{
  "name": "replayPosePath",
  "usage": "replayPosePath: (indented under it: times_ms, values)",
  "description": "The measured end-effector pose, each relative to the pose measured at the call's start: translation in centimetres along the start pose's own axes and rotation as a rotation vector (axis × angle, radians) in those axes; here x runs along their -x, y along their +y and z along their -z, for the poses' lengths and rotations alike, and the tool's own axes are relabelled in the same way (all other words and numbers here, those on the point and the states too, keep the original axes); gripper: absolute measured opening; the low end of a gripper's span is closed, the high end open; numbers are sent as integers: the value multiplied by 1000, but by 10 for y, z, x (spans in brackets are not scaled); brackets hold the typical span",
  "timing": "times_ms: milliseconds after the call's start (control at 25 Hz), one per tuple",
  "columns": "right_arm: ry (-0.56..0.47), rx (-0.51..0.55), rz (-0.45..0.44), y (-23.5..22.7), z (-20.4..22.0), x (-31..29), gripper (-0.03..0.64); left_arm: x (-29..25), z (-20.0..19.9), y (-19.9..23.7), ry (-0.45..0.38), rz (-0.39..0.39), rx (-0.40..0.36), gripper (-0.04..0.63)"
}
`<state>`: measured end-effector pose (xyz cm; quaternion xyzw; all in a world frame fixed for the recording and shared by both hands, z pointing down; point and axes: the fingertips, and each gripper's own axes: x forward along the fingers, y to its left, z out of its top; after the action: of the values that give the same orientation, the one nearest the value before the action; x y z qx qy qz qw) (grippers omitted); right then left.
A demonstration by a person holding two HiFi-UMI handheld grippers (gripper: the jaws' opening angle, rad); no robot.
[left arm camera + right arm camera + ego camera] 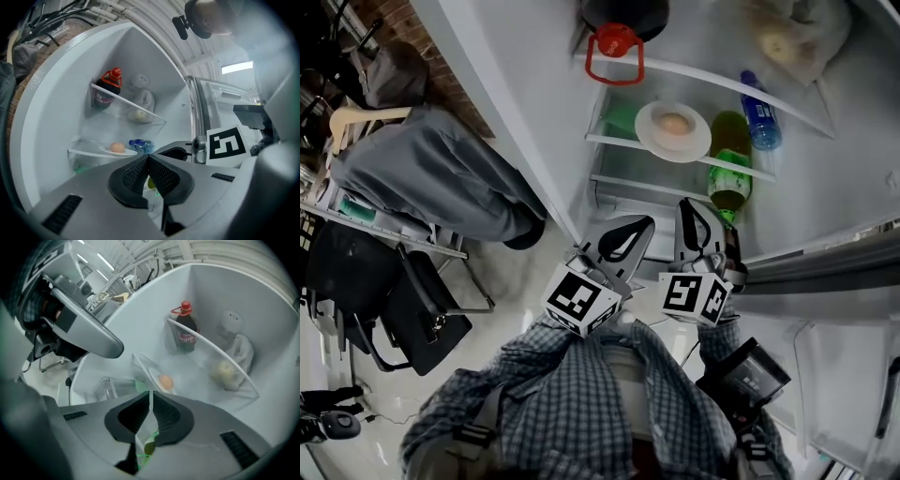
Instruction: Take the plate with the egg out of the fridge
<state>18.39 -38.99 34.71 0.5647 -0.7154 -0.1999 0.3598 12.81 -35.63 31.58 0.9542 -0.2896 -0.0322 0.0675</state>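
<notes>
A white plate (673, 132) with a brown egg (674, 123) rests on a glass shelf (619, 142) in the open fridge. The left gripper view shows the plate (117, 151) and egg (117, 147) too, and the right gripper view has the egg (166, 381) just beyond the jaws. My left gripper (622, 237) hangs below the fridge shelves, shut and holding nothing. Beside it my right gripper (697, 228) is also shut and empty, short of the plate.
A dark bottle with a red cap (616, 37) stands on the upper shelf beside a bagged item (783, 37). A blue bottle (759, 113) and a green bottle (730, 169) lie right of the plate. The fridge door (825, 272) stands open at right. A chair with clothes (422, 178) sits left.
</notes>
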Motion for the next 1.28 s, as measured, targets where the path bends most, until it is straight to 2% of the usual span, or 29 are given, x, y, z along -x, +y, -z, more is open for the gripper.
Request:
replayPosePath:
  times_ms: [160, 280, 720, 960, 1120, 1280]
  values:
    - [9, 60, 1, -11, -3, -19, 14, -6, -1, 11, -15, -5, 26, 5]
    - [20, 115, 2, -16, -3, -32, 60, -10, -4, 17, -30, -14, 48, 5]
    - [63, 439, 35, -20, -3, -69, 80, -11, -4, 27, -37, -35, 76, 5]
    - [75, 533, 56, -16, -2, -78, 78, -12, -5, 33, -43, -41, 104, 5]
    - [75, 554, 78, -17, -1, -80, 77, -15, 0, 38, -29, -54, 141, 5]
    - [65, 571, 80, -19, -5, -78, 25, -20, 3, 40, -28, -46, 195, 5]
